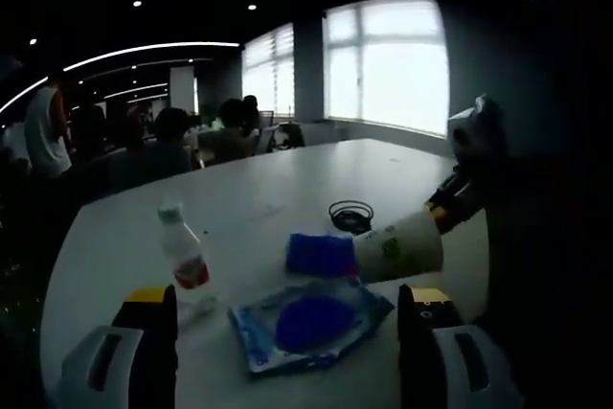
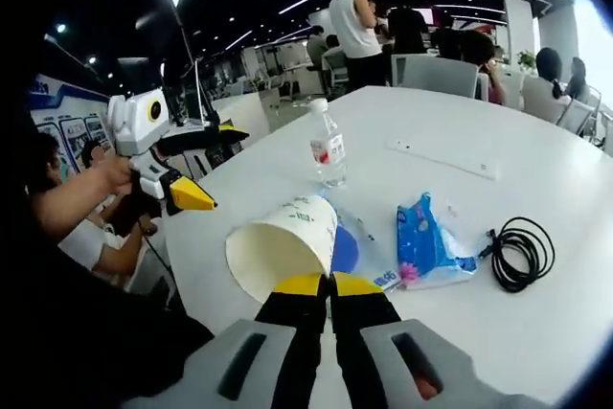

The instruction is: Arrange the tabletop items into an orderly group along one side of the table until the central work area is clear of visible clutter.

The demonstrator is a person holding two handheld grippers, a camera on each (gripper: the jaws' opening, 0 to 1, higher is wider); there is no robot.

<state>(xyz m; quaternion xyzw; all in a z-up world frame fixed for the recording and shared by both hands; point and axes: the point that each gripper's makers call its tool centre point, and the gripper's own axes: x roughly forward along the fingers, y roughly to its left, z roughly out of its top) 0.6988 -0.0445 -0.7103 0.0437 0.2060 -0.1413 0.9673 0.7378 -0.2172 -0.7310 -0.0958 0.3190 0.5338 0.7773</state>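
My right gripper [image 2: 330, 284] is shut on the rim of a white paper cup [image 2: 283, 240], which lies on its side with its mouth towards the camera. In the left gripper view that cup [image 1: 398, 248] comes in from the right, held by the right gripper [image 1: 443, 208]. My left gripper [image 1: 287, 298] is open, and a flat blue-and-white packet [image 1: 311, 324] lies on the table between its jaws. A blue tissue pack [image 1: 321, 254] sits at the cup's base. A clear water bottle [image 1: 184, 250] with a red label stands to the left. A coiled black cable [image 1: 351, 215] lies beyond.
The white table [image 2: 536, 179] runs far back; its near edge [image 2: 196, 265] is just left of the cup. A thin white strip [image 2: 441, 158] lies past the bottle [image 2: 329, 147]. The left gripper [image 2: 182, 168] hovers off the table's edge. People and chairs [image 2: 436, 74] are at the far end.
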